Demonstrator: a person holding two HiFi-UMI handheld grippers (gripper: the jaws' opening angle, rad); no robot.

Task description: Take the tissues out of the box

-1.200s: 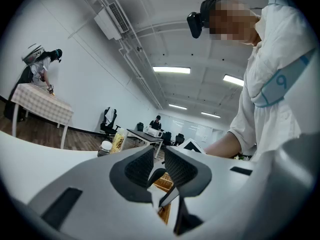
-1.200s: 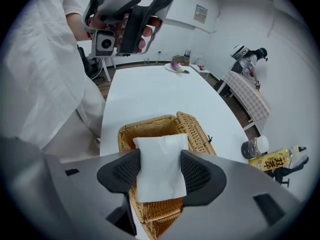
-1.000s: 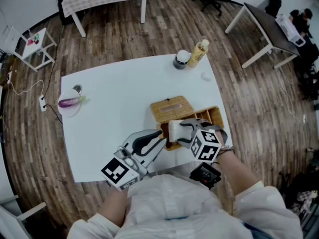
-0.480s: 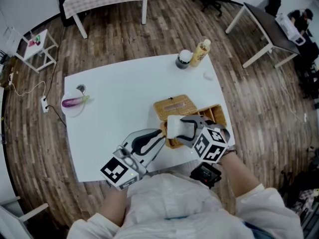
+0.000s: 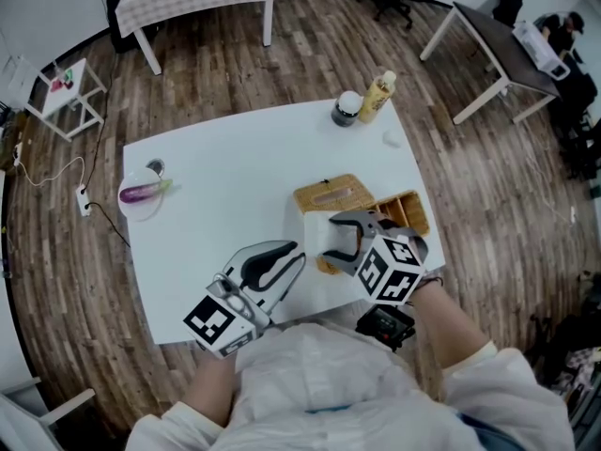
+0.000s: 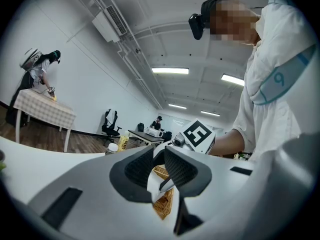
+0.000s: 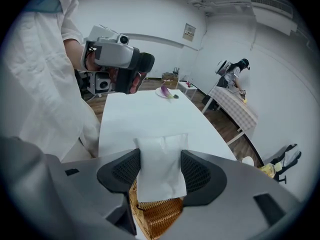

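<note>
Right claw (image 7: 160, 156) pinches the tissue pack (image 7: 161, 181), seemingly just clear of the wicker box (image 7: 157, 216). Left claw (image 6: 159, 156) is pressed together, empty. Setting down apparently remains.

Left gripper (image 5: 293, 256) – grey two-jaw tool with a marker cube – is held level at near left, pointing right and far. Its jaws meet at the tips, nothing gripped. Right gripper (image 5: 340, 240) tilts steeply down at near right, jaws spread wide and pressing both sides of a soft white tissue pack (image 7: 159, 156). Both arms are white-sleeved, elbows bent – right forearm (image 5: 449, 319) bare past the cuff.
</note>
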